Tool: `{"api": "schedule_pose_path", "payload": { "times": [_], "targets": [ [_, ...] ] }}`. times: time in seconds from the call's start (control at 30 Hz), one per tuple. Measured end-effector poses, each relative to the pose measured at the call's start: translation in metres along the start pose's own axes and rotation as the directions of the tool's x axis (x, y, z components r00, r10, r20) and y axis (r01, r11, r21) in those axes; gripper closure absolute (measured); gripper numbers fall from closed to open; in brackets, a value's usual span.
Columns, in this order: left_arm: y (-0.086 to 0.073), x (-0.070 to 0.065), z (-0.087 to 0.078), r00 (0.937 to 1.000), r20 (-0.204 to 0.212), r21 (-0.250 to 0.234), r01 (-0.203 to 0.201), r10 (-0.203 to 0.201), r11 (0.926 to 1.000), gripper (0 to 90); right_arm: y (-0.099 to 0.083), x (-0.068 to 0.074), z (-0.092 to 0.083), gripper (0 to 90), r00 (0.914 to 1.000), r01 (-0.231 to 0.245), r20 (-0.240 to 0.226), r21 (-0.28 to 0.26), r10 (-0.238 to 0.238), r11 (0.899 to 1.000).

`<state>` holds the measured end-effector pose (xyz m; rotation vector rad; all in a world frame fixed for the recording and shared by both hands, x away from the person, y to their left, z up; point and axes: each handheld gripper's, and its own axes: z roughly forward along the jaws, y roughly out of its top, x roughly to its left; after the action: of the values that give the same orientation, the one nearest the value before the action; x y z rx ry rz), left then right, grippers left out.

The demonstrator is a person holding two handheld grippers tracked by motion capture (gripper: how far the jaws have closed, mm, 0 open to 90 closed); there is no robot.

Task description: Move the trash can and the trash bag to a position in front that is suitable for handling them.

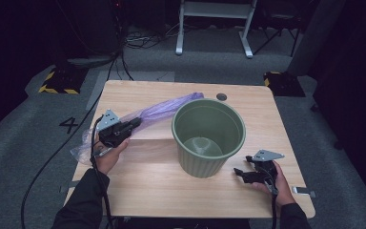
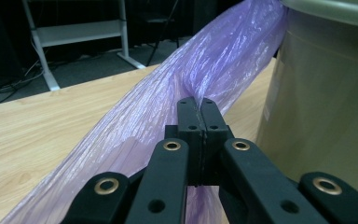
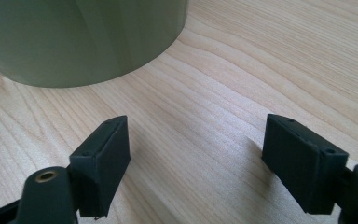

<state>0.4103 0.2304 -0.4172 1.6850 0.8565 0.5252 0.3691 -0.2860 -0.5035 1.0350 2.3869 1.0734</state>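
A green ribbed bin [image 1: 208, 136] stands upright in the middle of the wooden table [image 1: 162, 191]. A long, bunched purple plastic bag [image 1: 159, 110] lies stretched from the table's left edge to the bin's far-left rim. My left gripper [image 1: 134, 122] is shut on the bag about midway along it; in the left gripper view the jaws meet on the purple film [image 2: 205, 70] with the bin's wall [image 2: 326, 107] close on the right. My right gripper [image 1: 239, 172] rests open near the bin's right base, its jaws empty over bare wood, the bin [image 3: 74, 37] just ahead.
A round cable hole [image 1: 221, 97] sits in the table's far edge behind the bin. A white metal frame [image 1: 214, 24] and cables lie on the grey floor beyond. A black and yellow floor block [image 1: 59, 81] stands at the far left.
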Motion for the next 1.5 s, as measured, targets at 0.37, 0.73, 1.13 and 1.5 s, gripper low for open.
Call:
{"api": "schedule_pose_path", "payload": {
  "times": [0.37,0.73,1.13,1.5],
  "targets": [
    [0.006,0.009,-0.013,0.9993,-0.015,-0.058,0.033,-0.034,0.9978,89.6,0.000,0.000,0.000,23.2,1.0000,-0.001,0.002,0.000,0.001,1.000],
    [0.003,0.016,-0.016,0.9973,-0.057,-0.049,0.044,-0.047,0.9978,89.7,0.000,0.000,0.000,23.1,1.0000,-0.003,0.003,0.000,0.003,1.000],
    [-0.011,0.027,0.005,0.9803,-0.143,-0.041,0.132,-0.136,0.9904,89.7,0.000,0.000,0.000,23.0,1.0000,-0.003,0.004,0.000,0.003,1.000],
    [0.009,0.015,-0.021,0.9903,-0.092,-0.138,0.091,-0.105,0.9862,89.7,0.000,0.001,0.000,23.0,1.0000,-0.004,0.006,-0.001,0.004,1.000]
  ]
}}
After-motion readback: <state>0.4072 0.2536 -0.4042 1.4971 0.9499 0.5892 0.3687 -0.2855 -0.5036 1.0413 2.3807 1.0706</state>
